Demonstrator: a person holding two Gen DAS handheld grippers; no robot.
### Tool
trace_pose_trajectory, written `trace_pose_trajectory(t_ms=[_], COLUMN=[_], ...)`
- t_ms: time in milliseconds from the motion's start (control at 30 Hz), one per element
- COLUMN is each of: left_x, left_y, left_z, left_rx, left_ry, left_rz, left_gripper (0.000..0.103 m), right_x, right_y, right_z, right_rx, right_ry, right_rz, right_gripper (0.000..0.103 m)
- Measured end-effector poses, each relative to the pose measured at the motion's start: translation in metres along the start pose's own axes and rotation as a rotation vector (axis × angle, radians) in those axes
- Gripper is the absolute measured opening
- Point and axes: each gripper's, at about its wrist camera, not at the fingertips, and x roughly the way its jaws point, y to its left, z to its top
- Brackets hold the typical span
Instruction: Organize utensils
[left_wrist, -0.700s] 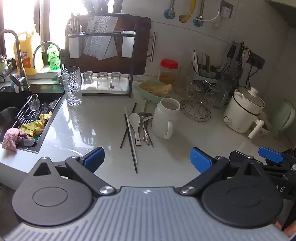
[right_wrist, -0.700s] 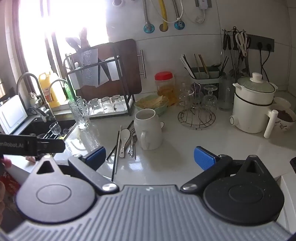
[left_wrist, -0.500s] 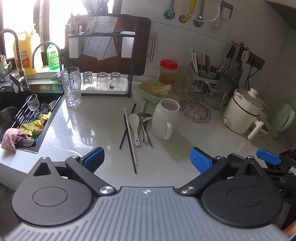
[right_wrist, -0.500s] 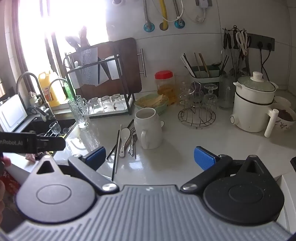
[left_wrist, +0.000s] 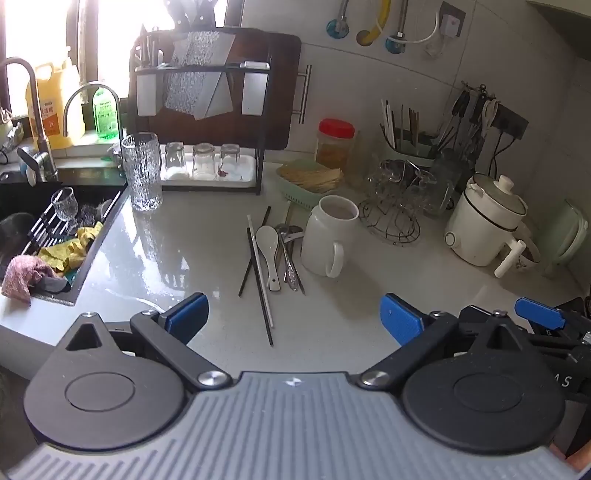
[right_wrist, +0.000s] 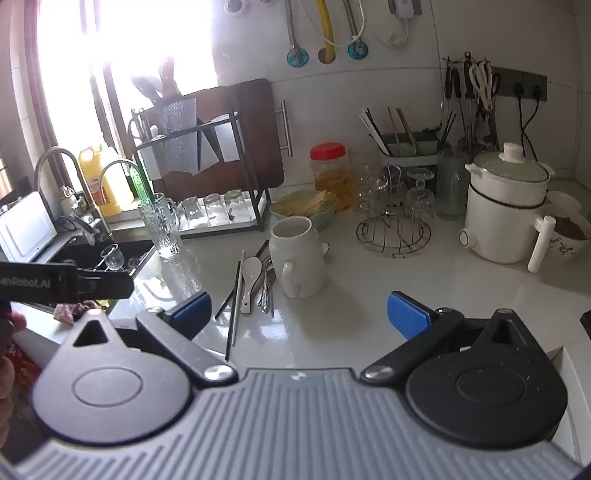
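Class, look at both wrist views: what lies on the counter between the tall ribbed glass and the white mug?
Between the tall ribbed glass and white mug: bare counter, then chopsticks, a white spoon and metal spoons. Both views show it.

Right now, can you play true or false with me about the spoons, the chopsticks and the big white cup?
1. The white spoon lies on the counter beside the white mug. True.
2. The mug is lying on its side. False: it stands upright, its handle toward the camera.
3. The left gripper is holding a chopstick. False: its fingers are wide apart with nothing between them.
4. The black chopsticks lie loose on the counter. True.
5. The right gripper is open and empty. True.
6. The tall glass is inside the sink. False: it stands on the counter beside the sink.
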Motion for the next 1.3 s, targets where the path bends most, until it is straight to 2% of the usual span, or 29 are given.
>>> trace_pose_trajectory(t_ms=[267, 1033, 1300], left_x=[0.000, -0.001, 0.007], left_y=[-0.001, -0.002, -0.003], left_z=[0.006, 0.004, 0.002], left_rx=[0.002, 0.013, -0.012], left_ry=[-0.012, -0.005, 0.008], left_rz=[0.004, 0.013, -0.022], left_gripper=[0.101, 0.101, 0.101], right_x=[0.000, -0.004, -0.001], right_y=[0.006, 0.004, 0.001], right_z=[0.002, -0.003, -0.010], right_rx=[-0.034, -0.007, 0.001], right_ry=[0.002, -0.006, 0.023], right_rz=[0.000, -0.005, 0.003], right_gripper=[0.103, 0.103, 0.103])
